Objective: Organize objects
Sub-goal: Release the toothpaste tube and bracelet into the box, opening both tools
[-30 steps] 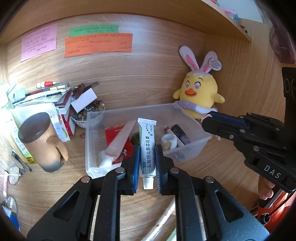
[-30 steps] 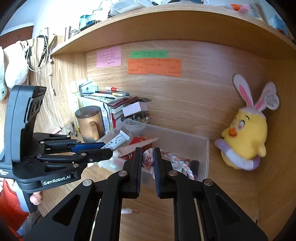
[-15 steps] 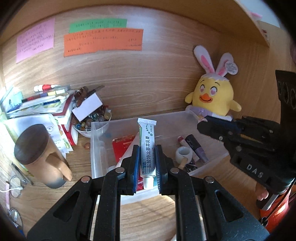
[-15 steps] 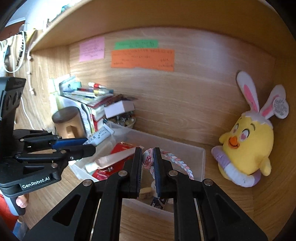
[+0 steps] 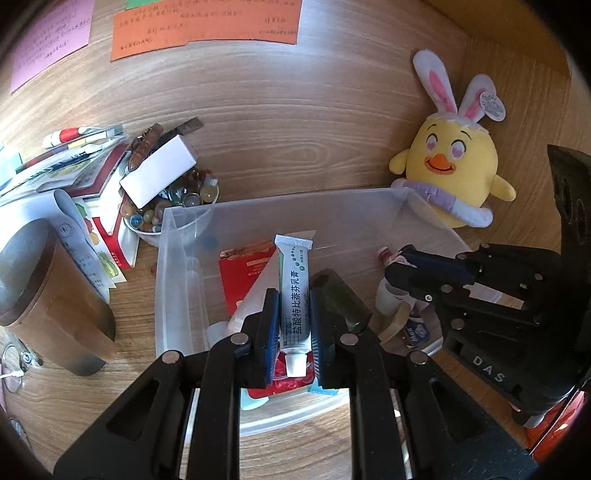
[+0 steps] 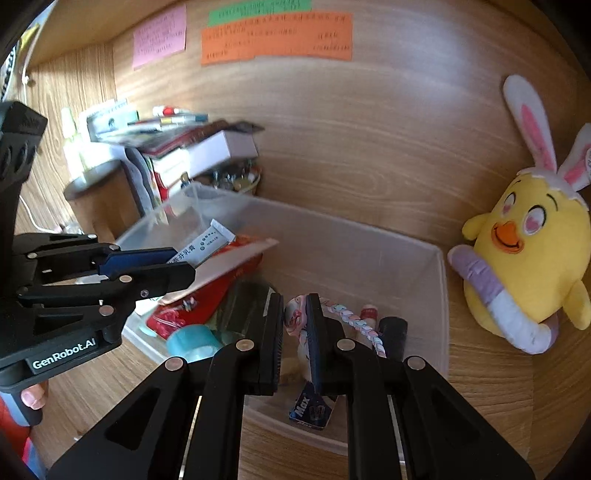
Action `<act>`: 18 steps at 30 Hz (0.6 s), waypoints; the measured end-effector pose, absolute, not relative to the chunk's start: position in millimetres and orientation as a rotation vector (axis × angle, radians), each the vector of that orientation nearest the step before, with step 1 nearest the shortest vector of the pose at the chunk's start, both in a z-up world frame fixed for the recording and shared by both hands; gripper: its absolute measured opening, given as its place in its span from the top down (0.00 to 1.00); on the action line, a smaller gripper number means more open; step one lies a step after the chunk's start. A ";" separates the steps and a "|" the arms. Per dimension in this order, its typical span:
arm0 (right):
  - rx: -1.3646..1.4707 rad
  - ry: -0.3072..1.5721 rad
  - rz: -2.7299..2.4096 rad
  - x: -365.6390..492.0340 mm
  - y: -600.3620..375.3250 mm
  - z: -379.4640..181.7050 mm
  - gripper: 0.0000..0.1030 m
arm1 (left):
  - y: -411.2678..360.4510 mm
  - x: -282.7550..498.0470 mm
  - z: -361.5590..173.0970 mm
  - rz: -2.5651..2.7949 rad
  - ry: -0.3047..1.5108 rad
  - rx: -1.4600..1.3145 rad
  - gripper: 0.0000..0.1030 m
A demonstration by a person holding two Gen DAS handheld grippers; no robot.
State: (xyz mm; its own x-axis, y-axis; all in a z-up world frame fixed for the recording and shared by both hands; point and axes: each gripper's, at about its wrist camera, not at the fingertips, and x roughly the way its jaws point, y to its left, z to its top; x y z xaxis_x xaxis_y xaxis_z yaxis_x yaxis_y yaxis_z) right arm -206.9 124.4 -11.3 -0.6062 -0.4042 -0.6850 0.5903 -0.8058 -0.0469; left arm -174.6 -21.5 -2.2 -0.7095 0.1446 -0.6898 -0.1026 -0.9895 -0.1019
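Observation:
A clear plastic bin (image 5: 177,266) stands on the wooden desk and also shows in the right wrist view (image 6: 441,280). My left gripper (image 5: 293,332) is shut on a white ointment tube (image 5: 293,288) and holds it over the bin's left half; the tube also shows in the right wrist view (image 6: 207,245). My right gripper (image 6: 295,332) is shut on a pink-and-white charm with a pastel braided cord (image 6: 354,323), low over the bin's right half. It also appears in the left wrist view (image 5: 402,267). The bin holds a red packet (image 5: 240,269), tape, tubes and other small items.
A yellow bunny-eared chick plush (image 5: 454,177) leans on the back wall right of the bin. A bowl of glass marbles (image 5: 177,199), stacked books (image 5: 85,166) and a brown lidded mug (image 5: 44,295) crowd the left. Sticky notes (image 5: 203,26) hang on the wall.
Both grippers have moved forward and down over the bin, each still holding its object. The bin now fills more of both views.

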 end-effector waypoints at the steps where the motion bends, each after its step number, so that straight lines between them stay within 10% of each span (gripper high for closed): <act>1: 0.925 0.369 -2.375 -207.9 123.2 -12.9 0.89 | -22.4 -174.9 -2.7 2.787 -0.084 -1.132 0.85; 11: 0.939 0.419 -2.401 -210.8 119.1 -18.1 0.85 | -27.2 -167.7 0.0 2.791 -0.090 -1.117 0.85; 18: 0.836 0.450 -2.466 -189.6 123.0 -0.1 0.45 | -24.0 -150.2 10.4 2.807 -0.071 -1.080 0.71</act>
State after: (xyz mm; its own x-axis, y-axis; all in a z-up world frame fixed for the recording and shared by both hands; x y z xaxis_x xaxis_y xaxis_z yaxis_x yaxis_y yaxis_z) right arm -189.6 123.0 -0.1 -0.6898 -0.3459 -0.6360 0.5482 -0.8233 -0.1468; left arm -150.2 -24.0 10.4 -0.7344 0.1405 -0.6640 -0.1067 -0.9901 -0.0915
